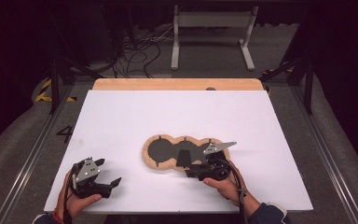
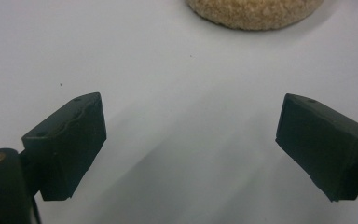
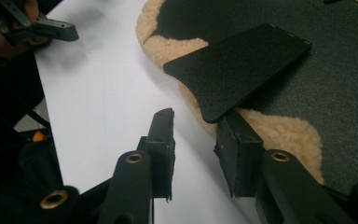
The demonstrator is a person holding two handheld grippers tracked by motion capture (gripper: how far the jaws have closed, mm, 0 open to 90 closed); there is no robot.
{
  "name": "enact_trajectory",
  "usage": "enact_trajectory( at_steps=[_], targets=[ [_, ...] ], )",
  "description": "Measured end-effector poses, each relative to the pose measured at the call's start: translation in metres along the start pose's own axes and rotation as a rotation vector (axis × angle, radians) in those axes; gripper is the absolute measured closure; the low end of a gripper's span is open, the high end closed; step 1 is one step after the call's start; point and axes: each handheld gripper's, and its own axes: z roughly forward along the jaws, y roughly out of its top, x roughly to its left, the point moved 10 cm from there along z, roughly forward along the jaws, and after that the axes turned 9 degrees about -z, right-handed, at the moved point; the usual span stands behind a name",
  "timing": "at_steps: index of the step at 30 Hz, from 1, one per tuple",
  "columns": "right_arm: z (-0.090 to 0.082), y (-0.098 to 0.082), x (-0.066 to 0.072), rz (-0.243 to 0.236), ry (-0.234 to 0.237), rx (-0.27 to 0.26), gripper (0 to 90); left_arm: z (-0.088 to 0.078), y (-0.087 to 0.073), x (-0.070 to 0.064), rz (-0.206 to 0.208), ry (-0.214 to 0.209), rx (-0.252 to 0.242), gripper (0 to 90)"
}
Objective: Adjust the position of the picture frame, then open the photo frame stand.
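We see a tan fleece mat with dark grey panels, a black flap, black grippers and a white worktop.

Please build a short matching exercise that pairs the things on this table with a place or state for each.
Things:
1. left gripper
2. right gripper
3. black flap
4. fleece-edged piece

Places or states:
A. lies mid-table, tan fleecy rim round a dark centre
B. jaws wide apart over bare white table, nothing between them
C. at the fleecy near edge, jaws partly apart
D. flat, dark, lifted above the fleece

Pairs: 1-B, 2-C, 3-D, 4-A
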Motion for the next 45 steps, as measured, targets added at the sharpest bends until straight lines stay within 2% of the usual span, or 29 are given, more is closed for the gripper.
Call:
enact_trajectory(
  at_steps=[2,7,12,16,19,21,25,29,30,33,38,40,43,45],
  targets=[
    [-0.001,0.002,-0.001,0.03,0.014,-0.019,64.0,0.001,-0.001,0.0,0.0,-0.002,0.004,8.9],
    [-0.001,0.003,0.001,0.042,0.023,-0.022,59.5,0.004,-0.002,-0.001,0.006,0.013,0.014,10.7],
    [-0.001,0.003,0.0,0.07,0.044,-0.033,58.0,0.005,-0.001,0.0,-0.002,0.018,0.015,11.2],
    [-0.001,0.004,0.0,0.098,0.059,-0.044,58.0,0.006,-0.001,-0.001,0.008,0.022,0.024,11.2],
    [-0.002,0.007,-0.001,0.15,0.08,-0.062,55.3,0.006,-0.001,-0.001,0.006,0.021,0.023,11.2],
    [-0.002,0.009,-0.001,0.151,0.084,-0.065,54.4,0.006,-0.001,-0.001,0.007,0.02,0.025,11.2],
    [-0.004,0.01,-0.004,0.205,0.1,-0.091,54.0,0.006,-0.002,-0.001,0.012,0.015,0.025,11.2],
    [-0.005,0.012,-0.005,0.216,0.113,-0.1,53.8,0.006,-0.002,-0.001,0.012,0.015,0.03,11.2],
    [-0.005,0.013,-0.006,0.232,0.118,-0.11,53.8,0.006,-0.002,-0.001,0.011,0.014,0.03,11.2],
    [-0.007,0.018,-0.01,0.245,0.109,-0.13,51.5,0.006,-0.002,-0.002,0.012,0.012,0.029,11.2],
    [-0.004,0.017,-0.012,0.255,0.112,-0.128,49.4,0.005,-0.002,-0.001,0.011,0.016,0.027,11.2],
    [-0.006,0.019,-0.012,0.274,0.118,-0.138,47.7,0.004,-0.001,-0.002,0.012,0.019,0.026,11.2],
    [-0.006,0.019,-0.013,0.275,0.12,-0.139,46.2,0.004,0.002,-0.004,-0.001,0.006,0.015,11.3],
    [-0.006,0.02,-0.014,0.303,0.129,-0.152,46.0,0.005,0.005,-0.004,-0.016,-0.013,0.001,11.6]
  ],
)
